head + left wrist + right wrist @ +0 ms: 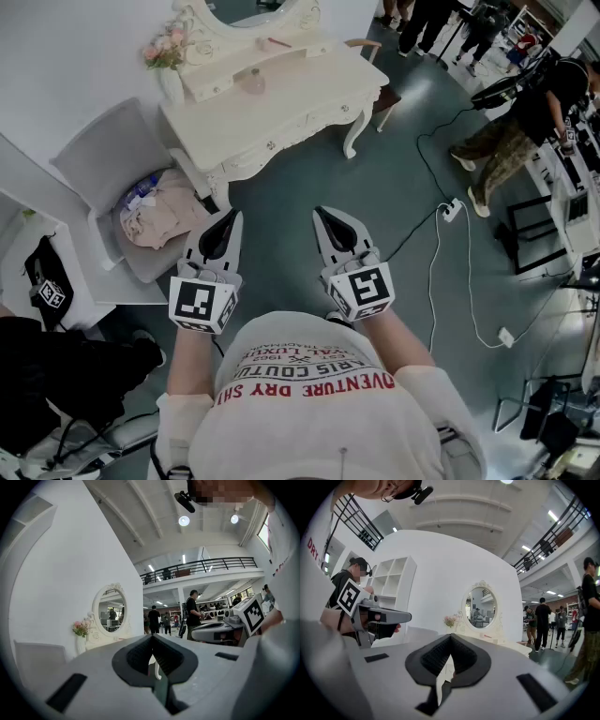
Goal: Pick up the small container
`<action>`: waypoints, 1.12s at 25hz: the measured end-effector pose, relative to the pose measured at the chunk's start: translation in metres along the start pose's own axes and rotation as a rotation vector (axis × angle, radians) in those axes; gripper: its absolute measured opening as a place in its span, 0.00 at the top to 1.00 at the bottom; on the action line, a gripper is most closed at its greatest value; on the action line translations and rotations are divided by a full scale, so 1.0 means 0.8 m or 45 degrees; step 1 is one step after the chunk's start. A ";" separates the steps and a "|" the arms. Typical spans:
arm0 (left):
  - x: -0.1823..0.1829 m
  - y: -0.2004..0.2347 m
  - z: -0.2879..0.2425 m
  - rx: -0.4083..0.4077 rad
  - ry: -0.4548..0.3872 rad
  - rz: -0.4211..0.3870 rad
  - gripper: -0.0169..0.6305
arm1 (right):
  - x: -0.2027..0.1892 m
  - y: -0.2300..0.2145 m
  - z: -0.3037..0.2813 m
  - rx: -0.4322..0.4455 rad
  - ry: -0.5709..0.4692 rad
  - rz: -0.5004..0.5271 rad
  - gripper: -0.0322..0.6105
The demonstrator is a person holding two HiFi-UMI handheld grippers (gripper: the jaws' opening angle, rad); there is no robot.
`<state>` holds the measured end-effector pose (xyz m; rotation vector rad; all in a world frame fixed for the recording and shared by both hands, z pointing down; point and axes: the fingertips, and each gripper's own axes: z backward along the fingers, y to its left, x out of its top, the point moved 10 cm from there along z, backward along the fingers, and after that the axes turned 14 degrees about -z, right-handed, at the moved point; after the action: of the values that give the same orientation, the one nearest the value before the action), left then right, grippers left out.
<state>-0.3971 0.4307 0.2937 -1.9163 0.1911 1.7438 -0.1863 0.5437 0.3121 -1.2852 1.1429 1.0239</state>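
The small container (253, 82), a pinkish round thing, stands on the white dressing table (309, 94) ahead of me, in front of the oval mirror (246, 7). A vase of pink flowers (167, 52) is at the table's left end. My left gripper (232, 217) and right gripper (322, 214) are held side by side over the floor, well short of the table, both shut and holding nothing. In the left gripper view the left gripper (152, 637) has its jaws meeting at the tip. The same holds for the right gripper (451, 637) in its own view.
A grey chair (103, 159) with a heap of clothes (159, 211) stands left of the table. White cables and a power strip (451, 210) lie on the floor at the right. A person (511, 131) stands at the far right, others further back.
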 end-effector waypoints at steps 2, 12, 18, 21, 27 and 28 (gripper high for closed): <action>-0.001 0.000 0.001 0.008 -0.001 -0.008 0.96 | 0.000 0.000 0.001 0.002 -0.003 0.000 0.95; -0.005 0.008 0.008 0.019 0.000 0.011 0.96 | -0.007 0.004 -0.005 -0.045 0.025 -0.070 0.95; -0.017 0.014 0.013 -0.010 0.021 0.025 0.96 | -0.010 0.008 -0.017 -0.049 0.030 -0.052 0.95; -0.025 0.019 0.014 0.002 0.030 0.055 0.96 | -0.012 0.010 -0.024 -0.033 0.042 -0.029 0.95; -0.038 0.026 -0.018 0.042 0.054 0.055 0.96 | -0.020 -0.021 -0.054 0.002 0.066 -0.022 0.95; -0.041 0.028 -0.027 0.050 0.061 0.050 0.96 | -0.022 -0.030 -0.062 0.011 0.068 -0.022 0.95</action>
<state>-0.3928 0.3934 0.3191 -1.9392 0.2805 1.7080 -0.1680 0.4941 0.3357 -1.3203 1.1733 0.9765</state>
